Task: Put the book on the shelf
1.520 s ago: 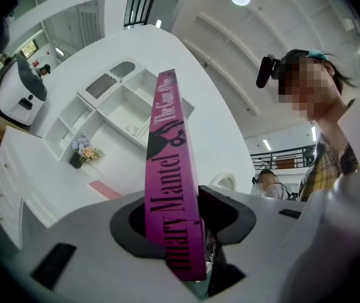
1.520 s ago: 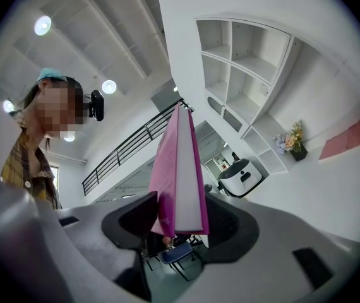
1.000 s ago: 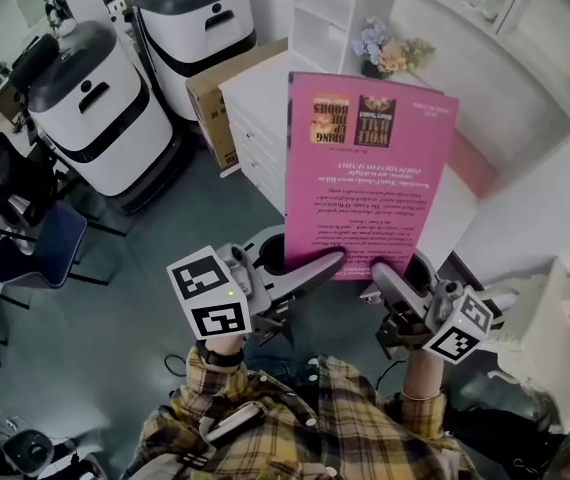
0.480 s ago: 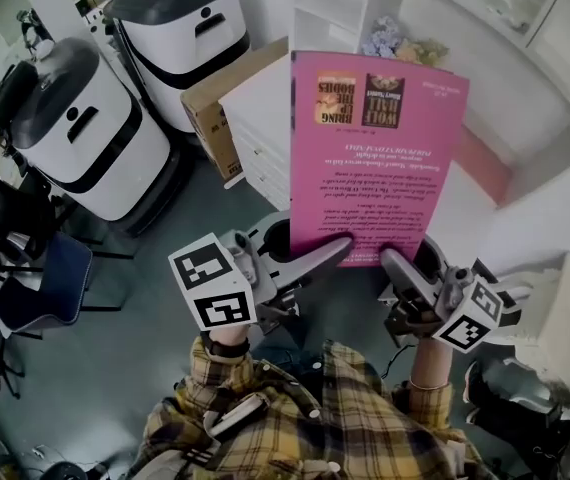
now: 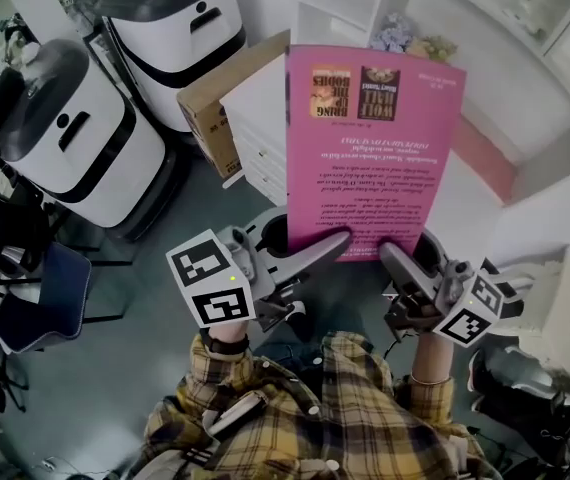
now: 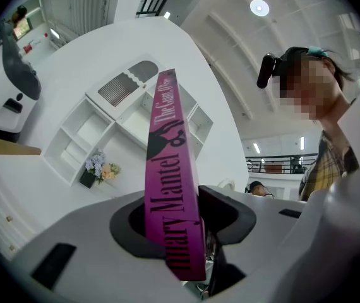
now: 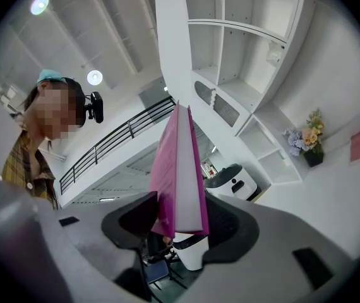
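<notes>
The book [image 5: 370,148] is a slim pink volume with a smooth cover, and it looks stiff enough to stand up from one edge without sagging. I judge it fairly light, though a slick cover may slide in a loose pinch. The best hold is low on the two outer sides, so it can't swing, and that's how it is held. The left tongs [image 5: 333,248] are clamped on the bottom of the book at its spine side, where the left gripper view shows the lettered spine between the pads. The right tongs [image 5: 390,255] are clamped on the bottom at the open side, with the page edges showing between the jaws. The book rests on nothing: it hangs in the air, upright, back cover toward the person, in front of the white shelf [image 5: 445,18] and near its flowers [image 5: 405,46]. Both forearms, in plaid sleeves [image 5: 295,418], are raised ahead of the chest, close together. Both tongs point forward and up.
</notes>
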`<state>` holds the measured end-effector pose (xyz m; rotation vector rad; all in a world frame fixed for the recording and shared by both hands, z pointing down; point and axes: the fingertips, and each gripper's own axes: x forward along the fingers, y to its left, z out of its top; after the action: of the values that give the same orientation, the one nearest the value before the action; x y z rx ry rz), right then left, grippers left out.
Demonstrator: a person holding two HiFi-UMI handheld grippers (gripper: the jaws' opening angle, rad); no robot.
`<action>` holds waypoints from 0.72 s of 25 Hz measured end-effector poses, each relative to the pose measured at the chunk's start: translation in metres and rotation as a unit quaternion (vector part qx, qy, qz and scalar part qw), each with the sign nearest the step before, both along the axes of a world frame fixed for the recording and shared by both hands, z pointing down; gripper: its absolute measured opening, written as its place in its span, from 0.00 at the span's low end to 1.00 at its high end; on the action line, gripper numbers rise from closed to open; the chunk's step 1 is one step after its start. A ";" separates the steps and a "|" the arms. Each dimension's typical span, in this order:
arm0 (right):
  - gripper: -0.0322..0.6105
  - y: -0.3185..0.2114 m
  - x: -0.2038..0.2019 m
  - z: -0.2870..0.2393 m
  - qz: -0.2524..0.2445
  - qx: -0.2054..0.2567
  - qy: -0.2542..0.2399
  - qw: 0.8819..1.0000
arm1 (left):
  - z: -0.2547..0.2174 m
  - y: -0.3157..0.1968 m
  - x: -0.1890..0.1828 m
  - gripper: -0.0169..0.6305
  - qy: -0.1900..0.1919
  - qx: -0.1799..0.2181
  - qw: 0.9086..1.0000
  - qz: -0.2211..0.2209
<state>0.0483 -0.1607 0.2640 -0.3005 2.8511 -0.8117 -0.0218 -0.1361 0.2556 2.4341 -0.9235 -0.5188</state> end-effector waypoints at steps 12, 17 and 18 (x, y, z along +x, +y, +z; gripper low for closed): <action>0.38 0.000 0.000 0.000 0.007 -0.006 0.002 1.000 | 0.000 0.000 0.000 0.30 0.000 0.002 1.000 0.007; 0.38 -0.003 -0.001 -0.001 0.002 -0.002 0.001 1.000 | -0.001 -0.002 0.000 0.30 -0.002 0.007 1.000 0.003; 0.38 -0.002 0.000 -0.001 0.003 -0.001 0.001 1.000 | -0.001 -0.002 0.000 0.30 -0.001 0.008 1.000 0.004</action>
<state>0.0484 -0.1627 0.2629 -0.3087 2.8495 -0.8145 -0.0215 -0.1377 0.2548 2.4515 -0.9146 -0.5217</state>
